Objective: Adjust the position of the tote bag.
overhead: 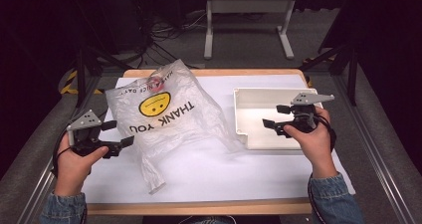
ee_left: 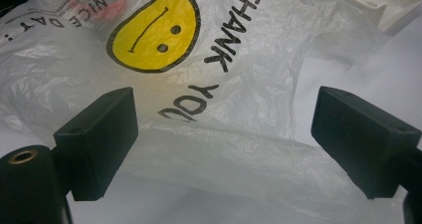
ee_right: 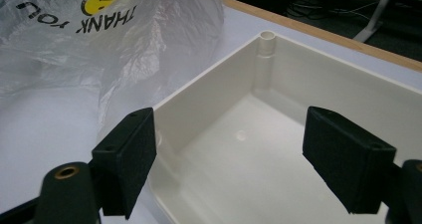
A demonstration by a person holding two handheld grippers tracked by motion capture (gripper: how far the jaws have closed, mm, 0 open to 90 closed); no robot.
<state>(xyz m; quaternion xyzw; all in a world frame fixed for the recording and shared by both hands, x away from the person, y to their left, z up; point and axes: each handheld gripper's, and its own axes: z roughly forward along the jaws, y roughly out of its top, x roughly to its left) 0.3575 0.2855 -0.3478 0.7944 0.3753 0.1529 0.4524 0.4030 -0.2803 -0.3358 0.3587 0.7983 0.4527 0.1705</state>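
Nearest you, your forearms in denim sleeves (overhead: 336, 199) come in over the near edge of the white-topped table (overhead: 239, 169). The table is the largest thing here, with a wooden rim along its near and far edges.

Next in size is the thin plastic bag (overhead: 169, 119), crumpled on the left half of the table. It reads "THANK YOU" beside a yellow smiley face (overhead: 154, 104), upside down from your side. Your left gripper view adds "A NICE DAY" (ee_left: 59, 15) over something pink inside the bag, which the high view only hints at.

To the right of the bag sits the white tray (overhead: 249, 134), touching the bag's edge. Your right gripper view shows its bare floor and a round corner post (ee_right: 267, 45).

Your left gripper (overhead: 117, 134) hovers just left of the bag, jaws spread wide and empty. Your right gripper (overhead: 275, 117) hangs over the tray, jaws likewise spread, holding nothing.
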